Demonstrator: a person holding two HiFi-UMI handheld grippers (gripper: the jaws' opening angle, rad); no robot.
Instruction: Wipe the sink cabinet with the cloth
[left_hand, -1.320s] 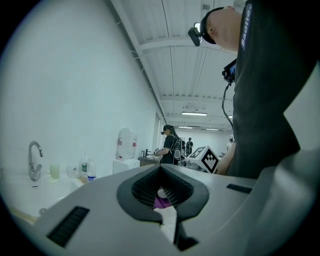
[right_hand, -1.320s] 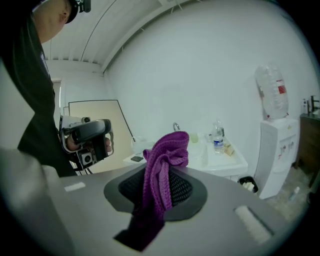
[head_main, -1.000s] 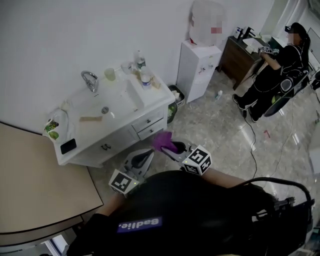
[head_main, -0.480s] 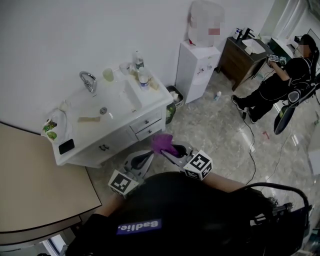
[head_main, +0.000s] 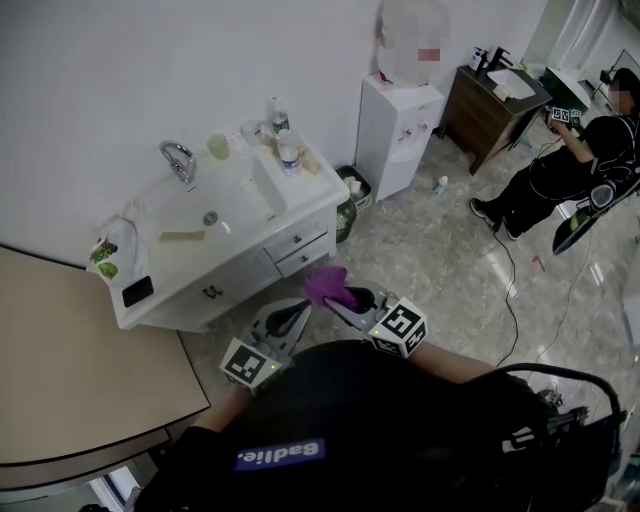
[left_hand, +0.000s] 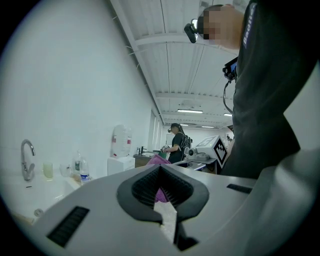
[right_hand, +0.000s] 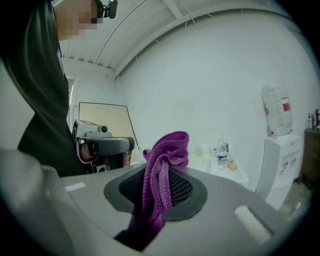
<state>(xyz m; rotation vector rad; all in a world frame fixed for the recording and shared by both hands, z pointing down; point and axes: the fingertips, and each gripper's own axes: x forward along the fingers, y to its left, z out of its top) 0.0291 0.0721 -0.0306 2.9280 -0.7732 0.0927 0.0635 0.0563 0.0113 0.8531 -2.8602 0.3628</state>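
Note:
A white sink cabinet (head_main: 235, 268) stands against the wall, with a basin (head_main: 205, 205), a tap (head_main: 178, 158) and two drawers (head_main: 297, 250). My right gripper (head_main: 340, 295) is shut on a purple cloth (head_main: 325, 284), which bunches up above its jaws (right_hand: 162, 165). It is held in front of the cabinet, apart from it. My left gripper (head_main: 292, 316) is beside it at the left, jaws closed with nothing between them (left_hand: 161, 192).
Bottles and cups (head_main: 280, 135) stand on the counter, a black phone (head_main: 137, 291) and a wrapped item (head_main: 108, 255) at its left end. A beige table (head_main: 80, 370) is at left. A water dispenser (head_main: 395, 130), a bin (head_main: 350, 200) and another person (head_main: 575, 165) are at right.
Both grippers stay almost still in front of the cabinet. The person at the far right has shifted further to the right.

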